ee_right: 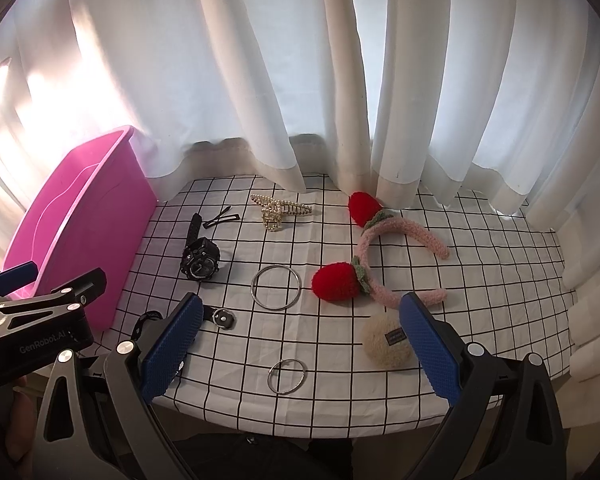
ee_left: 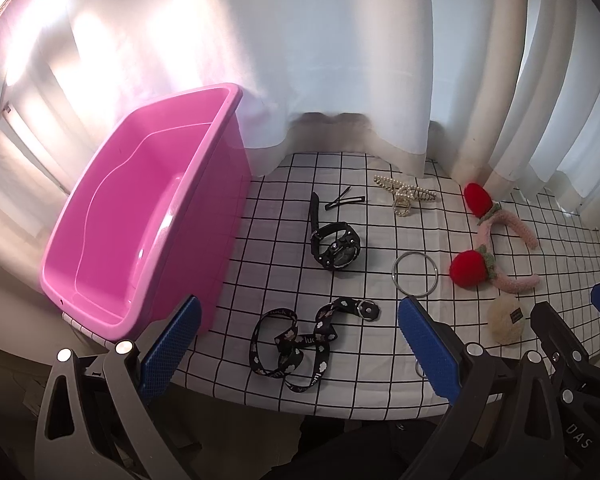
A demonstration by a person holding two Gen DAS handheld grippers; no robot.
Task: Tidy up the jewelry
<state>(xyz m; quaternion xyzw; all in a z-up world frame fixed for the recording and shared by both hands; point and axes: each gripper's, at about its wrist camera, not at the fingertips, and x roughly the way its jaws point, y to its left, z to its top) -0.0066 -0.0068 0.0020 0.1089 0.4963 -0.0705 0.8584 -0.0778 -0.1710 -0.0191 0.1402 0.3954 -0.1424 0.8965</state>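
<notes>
So, both tools released: I'd lower my left tool [ee_left: 298,350] squarely over the lanyard [ee_left: 300,344], then into the pink bin [ee_left: 140,216].

Pink bin [ee_left: 148,216], black-gridded white cloth [ee_right: 480,280]

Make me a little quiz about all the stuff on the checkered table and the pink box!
1. True or false: the pink bin already has jewelry inside it.
2. How many plain metal rings lie on the checkered cloth?
3. Which thing lies nearest the bin: A) the black watch, B) the strawberry headband, C) the fluffy cream puff?

Key
1. False. The part of the bin that shows is empty.
2. Two: the big ring and the smaller ring near the front edge.
3. A. Both the left gripper and the right gripper are open and hold nothing.
</notes>
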